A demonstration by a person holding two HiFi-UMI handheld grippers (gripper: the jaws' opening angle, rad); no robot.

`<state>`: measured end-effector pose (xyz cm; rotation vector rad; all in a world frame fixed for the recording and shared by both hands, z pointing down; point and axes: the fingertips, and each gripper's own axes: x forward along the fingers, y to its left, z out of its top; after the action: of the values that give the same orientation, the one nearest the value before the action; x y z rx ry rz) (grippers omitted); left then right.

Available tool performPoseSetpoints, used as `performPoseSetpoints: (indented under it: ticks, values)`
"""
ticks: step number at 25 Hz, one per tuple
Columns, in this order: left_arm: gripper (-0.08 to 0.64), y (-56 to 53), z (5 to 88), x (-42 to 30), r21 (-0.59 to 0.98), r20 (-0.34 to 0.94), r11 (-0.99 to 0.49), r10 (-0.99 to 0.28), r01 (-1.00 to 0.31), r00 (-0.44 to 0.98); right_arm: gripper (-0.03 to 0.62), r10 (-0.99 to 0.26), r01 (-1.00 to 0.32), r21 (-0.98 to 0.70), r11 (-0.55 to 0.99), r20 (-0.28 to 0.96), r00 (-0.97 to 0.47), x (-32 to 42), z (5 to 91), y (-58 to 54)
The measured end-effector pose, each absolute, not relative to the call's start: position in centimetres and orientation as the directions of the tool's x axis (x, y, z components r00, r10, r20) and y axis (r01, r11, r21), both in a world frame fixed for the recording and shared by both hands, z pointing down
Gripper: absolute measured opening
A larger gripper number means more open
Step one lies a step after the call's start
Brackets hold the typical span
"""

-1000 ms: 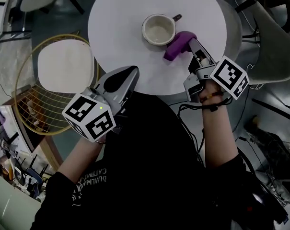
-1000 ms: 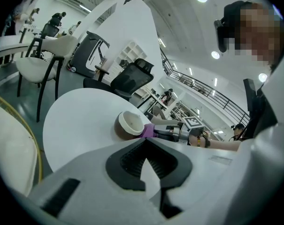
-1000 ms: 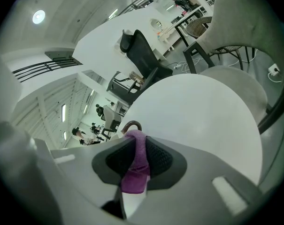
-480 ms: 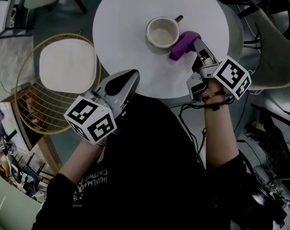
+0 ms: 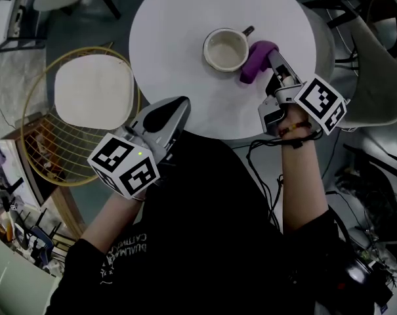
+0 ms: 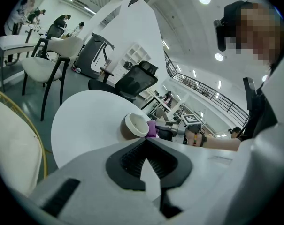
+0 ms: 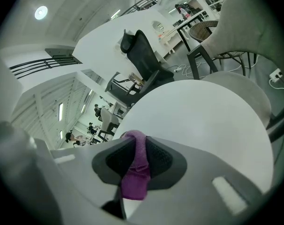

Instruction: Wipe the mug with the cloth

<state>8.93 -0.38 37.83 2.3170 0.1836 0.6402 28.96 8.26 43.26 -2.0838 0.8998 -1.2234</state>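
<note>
Here we hold the right gripper [image 5: 271, 58] over the round white tabletop [image 5: 172, 38], its jaws pinching a purple cloth [image 5: 256, 61]. The cloth bunches just beside the mug [image 5: 225, 50], on the side nearest the handle; from the head view we cannot tell whether the two touch. The mug stands upright near the middle of the tabletop, cream inside, its dark handle pointing away from us and to the right.

The right gripper view shows what the head view cannot: the cloth squeezed between the two ridged pads, with a fold running back toward the camera.

The left gripper [image 5: 180, 105] sits at the near edge of the tabletop, well apart from the mug. Its own view shows the jaw tips pressed together with nothing between them. That same view gives us the mug's brown outer wall from the side, with the cloth and the right gripper just behind it.

A gold wire chair [image 5: 93, 87] stands to our left.
</note>
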Motion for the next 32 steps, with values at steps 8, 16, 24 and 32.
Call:
performPoseSetpoints:
  ticks: [8,16,24,32]
  values:
    - [0.002,-1.3,38.0,9.2,0.677,0.4,-0.733,0.289,-0.068,0.87,0.075,-0.763,-0.263,-0.729,-0.632,0.527,0.374,30.3,43.4,7.5]
    - [0.002,-2.1,38.5,8.6,0.676,0.399,-0.733,0.279,-0.075,0.873,0.075,-0.752,-0.257,-0.722,-0.642,0.527,0.397,30.5,43.7,6.8]
    - [0.002,-2.8,38.6,7.9,0.677,0.397,-0.732,0.274,-0.078,0.876,0.075,-0.722,-0.419,-0.588,-0.692,0.557,0.411,30.9,42.6,5.7]
    - [0.002,-4.3,38.4,7.0,0.682,0.396,-0.726,0.273,-0.082,0.877,0.075,-0.699,-0.585,-0.427,-0.69,0.602,0.386,31.2,41.4,3.1]
